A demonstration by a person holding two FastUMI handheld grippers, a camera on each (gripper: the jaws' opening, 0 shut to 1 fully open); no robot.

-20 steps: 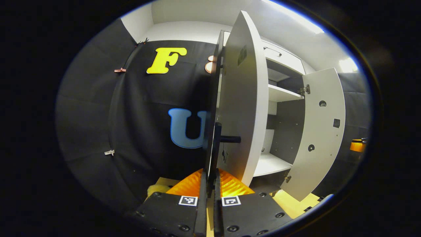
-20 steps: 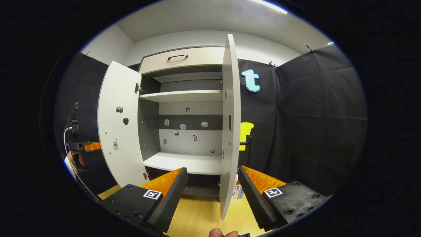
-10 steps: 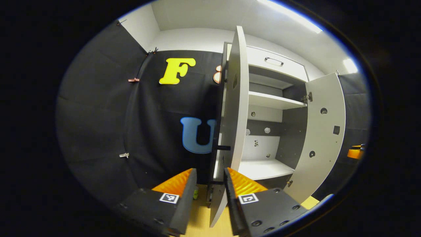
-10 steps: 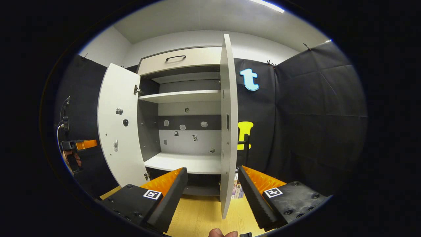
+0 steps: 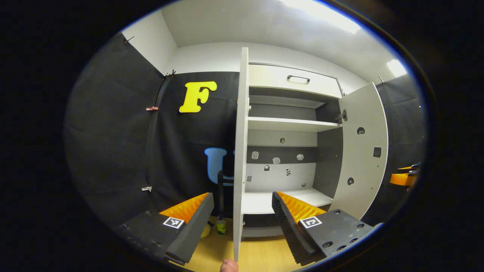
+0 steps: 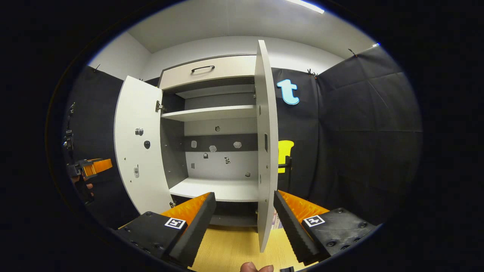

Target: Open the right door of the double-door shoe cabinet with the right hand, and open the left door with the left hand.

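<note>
The white shoe cabinet (image 5: 287,124) stands with both doors swung wide and bare shelves showing. In the left gripper view the left door (image 5: 239,151) is edge-on, its black handle (image 5: 220,189) on the outer face. My left gripper (image 5: 242,195) is open, one finger on each side of that edge, apart from it. The right door (image 5: 363,151) hangs open farther right, with the right gripper (image 5: 402,177) beyond it. In the right gripper view the right door (image 6: 266,151) is edge-on with its handle (image 6: 289,170), and my right gripper (image 6: 244,195) stands open, holding nothing. The left door (image 6: 140,151) and the left gripper (image 6: 89,168) sit at the far left.
A drawer (image 6: 208,73) with a dark handle tops the cabinet. The floor (image 5: 261,257) is light wood. A small bottle (image 5: 221,225) and a yellow object (image 5: 206,231) lie on the floor left of the left door. Black cloth walls close in both sides.
My left gripper let go of the left door's handle, opened and drew back; the left door now shows edge-on. The right gripper and right door have barely moved.
</note>
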